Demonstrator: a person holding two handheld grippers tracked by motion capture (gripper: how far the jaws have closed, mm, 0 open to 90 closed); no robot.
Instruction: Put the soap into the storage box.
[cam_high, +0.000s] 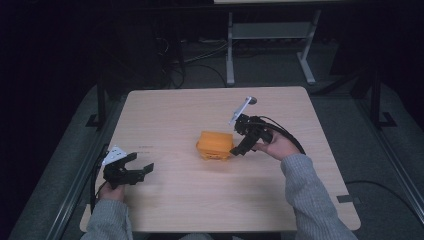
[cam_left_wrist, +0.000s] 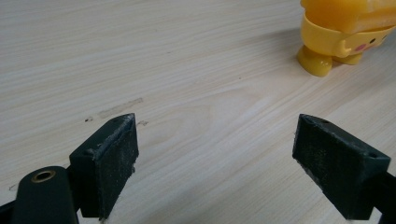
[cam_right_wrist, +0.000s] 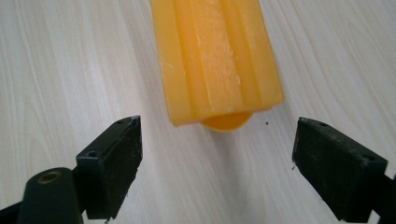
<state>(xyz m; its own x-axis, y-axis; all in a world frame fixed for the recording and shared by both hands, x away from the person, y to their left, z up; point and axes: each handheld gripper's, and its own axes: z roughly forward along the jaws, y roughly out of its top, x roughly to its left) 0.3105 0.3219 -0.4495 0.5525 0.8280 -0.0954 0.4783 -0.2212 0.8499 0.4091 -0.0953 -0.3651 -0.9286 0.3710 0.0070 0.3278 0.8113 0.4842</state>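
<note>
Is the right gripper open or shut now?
Open. In the right gripper view its two black jaws stand wide apart, with the orange toy ahead between them; the right gripper holds nothing.
</note>
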